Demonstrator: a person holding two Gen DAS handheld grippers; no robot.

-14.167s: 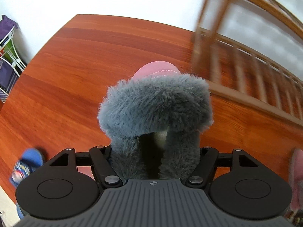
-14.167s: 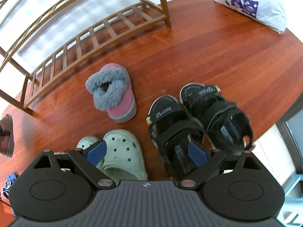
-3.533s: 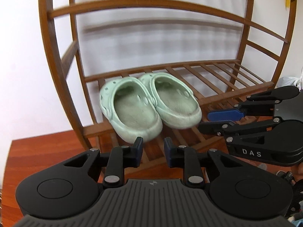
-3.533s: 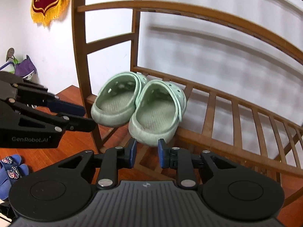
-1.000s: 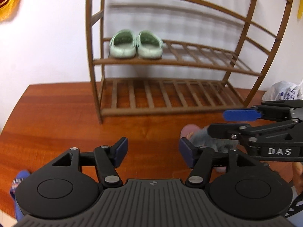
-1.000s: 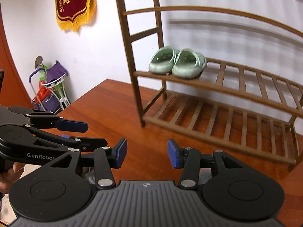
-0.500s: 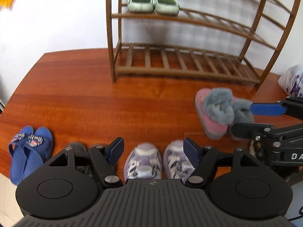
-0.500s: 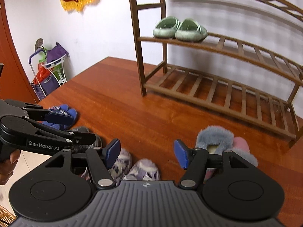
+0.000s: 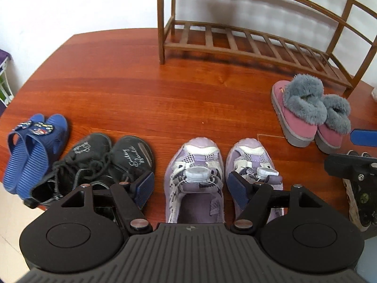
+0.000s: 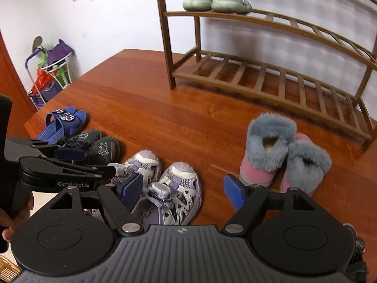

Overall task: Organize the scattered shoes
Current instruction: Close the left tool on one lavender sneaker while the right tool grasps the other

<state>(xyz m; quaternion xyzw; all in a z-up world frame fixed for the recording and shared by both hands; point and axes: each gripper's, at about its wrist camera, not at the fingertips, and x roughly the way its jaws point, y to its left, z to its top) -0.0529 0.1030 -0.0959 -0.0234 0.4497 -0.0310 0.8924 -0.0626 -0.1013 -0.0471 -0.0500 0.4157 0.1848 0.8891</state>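
Now, with both your left gripper [image 9: 192,188] and right gripper [image 10: 182,189] spread wide and empty, pinch the light, soft-sided purple sneakers [image 9: 194,176] at the firmer heel collar.

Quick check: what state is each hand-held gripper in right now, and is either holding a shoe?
Left hand-held gripper: open, holding nothing, above the purple sneakers.
Right hand-held gripper: open, holding nothing.
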